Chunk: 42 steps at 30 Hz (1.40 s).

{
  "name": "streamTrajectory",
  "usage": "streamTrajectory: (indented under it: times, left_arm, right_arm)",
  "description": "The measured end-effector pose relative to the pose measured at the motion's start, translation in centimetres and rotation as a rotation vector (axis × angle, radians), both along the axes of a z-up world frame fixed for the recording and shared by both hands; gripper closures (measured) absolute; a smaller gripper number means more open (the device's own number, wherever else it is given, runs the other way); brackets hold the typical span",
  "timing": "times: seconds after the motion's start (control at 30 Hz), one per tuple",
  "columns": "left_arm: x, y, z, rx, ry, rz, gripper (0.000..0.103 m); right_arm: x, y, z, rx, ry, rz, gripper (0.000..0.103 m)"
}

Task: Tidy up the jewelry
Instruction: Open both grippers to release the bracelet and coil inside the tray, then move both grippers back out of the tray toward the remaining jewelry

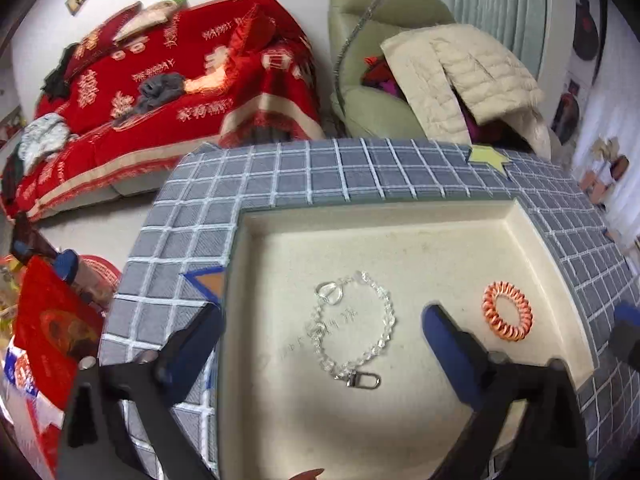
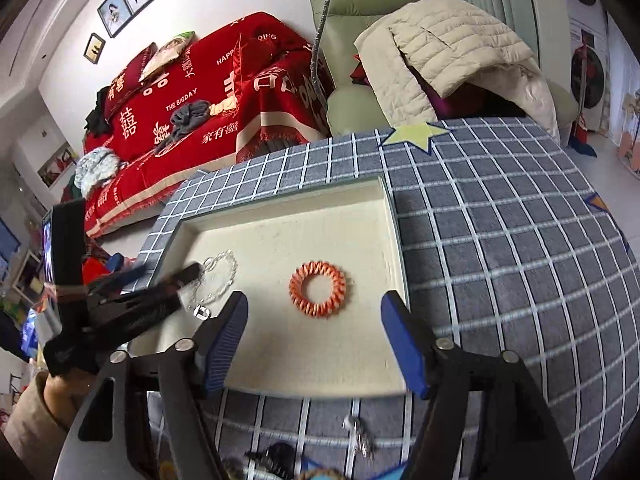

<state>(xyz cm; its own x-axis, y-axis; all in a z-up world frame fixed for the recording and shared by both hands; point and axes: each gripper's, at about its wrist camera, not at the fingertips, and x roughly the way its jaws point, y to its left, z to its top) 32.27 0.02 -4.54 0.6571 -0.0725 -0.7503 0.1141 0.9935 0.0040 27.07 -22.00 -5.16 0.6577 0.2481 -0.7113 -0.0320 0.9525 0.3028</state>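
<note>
Bracelet (image 1: pixel 352 328) and coil ring (image 1: pixel 507 310) lie apart in cream tray (image 1: pixel 400 240) on checked cloth (image 1: pixel 280 176); both grippers gape empty.

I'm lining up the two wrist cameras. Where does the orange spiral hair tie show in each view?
Left wrist view: the orange spiral hair tie lies on the right side of the cream tray, beside the right-hand finger.
Right wrist view: the hair tie lies near the tray's middle, between the two blue fingers.
Shared landmark: the clear bead bracelet, left of it in both.
</note>
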Motion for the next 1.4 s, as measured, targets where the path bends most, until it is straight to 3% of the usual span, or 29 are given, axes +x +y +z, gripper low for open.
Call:
streamTrajectory:
  times: [0.1, 0.13, 0.27, 0.33, 0.43, 0.63, 0.8, 1.0, 1.17, 1.4]
  left_arm:
    - [-0.8, 0.2, -0.2, -0.004, -0.007, -0.012, 0.0]
    - [-1.3, 0.3, -0.1, 0.007, -0.024, -0.013, 0.0]
    - [-4.0, 0.9, -0.1, 0.048, -0.081, -0.03, 0.0]
    - [-5.3, 1.3, -0.2, 0.033, -0.08, -0.045, 0.0]
    - [-7.3, 2.3, -0.6, 0.013, -0.062, -0.047, 0.0]
    - [-12.1, 4.9, -1.5, -0.056, -0.011, -0.016, 0.0]
    - [-16.4, 6.3, -2.8, -0.035, 0.021, 0.108, 0.0]
    - [-20.0, 8.4, -5.2, -0.093, 0.099, 0.249, 0.0]
    - [-21.8, 8.2, -6.4, -0.092, 0.133, 0.277, 0.0]
    - [-21.5, 6.5, -7.0, -0.068, 0.157, 0.251, 0.0]
  right_arm:
    - [-1.4, -0.3, 0.2, 0.017, -0.003, -0.002, 0.025]
    - [-2.0, -0.3, 0.3, 0.02, -0.007, 0.0, 0.019]
    - [-4.7, -0.4, 0.5, 0.038, -0.049, 0.005, 0.015]
    - [-6.4, -0.6, 0.6, 0.054, -0.089, -0.006, 0.0]
    - [-8.6, -1.0, 0.9, 0.102, -0.149, -0.024, 0.0]
    - [-10.2, -0.9, 0.4, 0.122, -0.036, -0.01, 0.0]
    - [-12.7, -0.6, -1.1, 0.1, -0.001, -0.006, 0.0]
    - [-15.4, 0.3, -4.0, 0.076, 0.061, -0.004, 0.0]
    - [-16.9, 1.1, -5.7, 0.063, 0.095, 0.0, 0.0]
    - [-17.8, 1.1, -5.6, 0.059, 0.083, -0.004, 0.0]
